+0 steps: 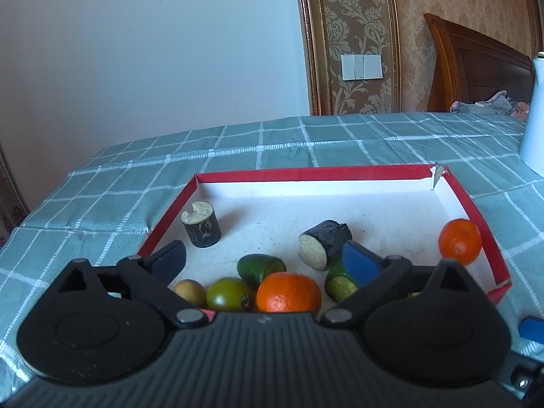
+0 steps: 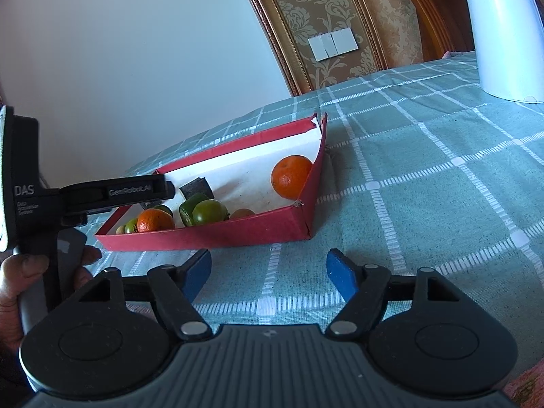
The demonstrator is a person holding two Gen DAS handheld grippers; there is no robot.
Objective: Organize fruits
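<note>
A shallow red-walled box with a white floor lies on the checked cloth. It holds two oranges, a green tomato, a small yellowish fruit, a dark green fruit, a green cut piece and two dark-skinned cane stubs. My left gripper hangs open over the box's near end, its pads wide apart and touching no fruit. My right gripper stands open over bare cloth in front of the box, with nothing between its fingers.
A white electric kettle stands on the cloth at the far right. In the right wrist view a hand holds the left gripper at the left edge. A wall lies behind the table, and a wooden headboard at the far right.
</note>
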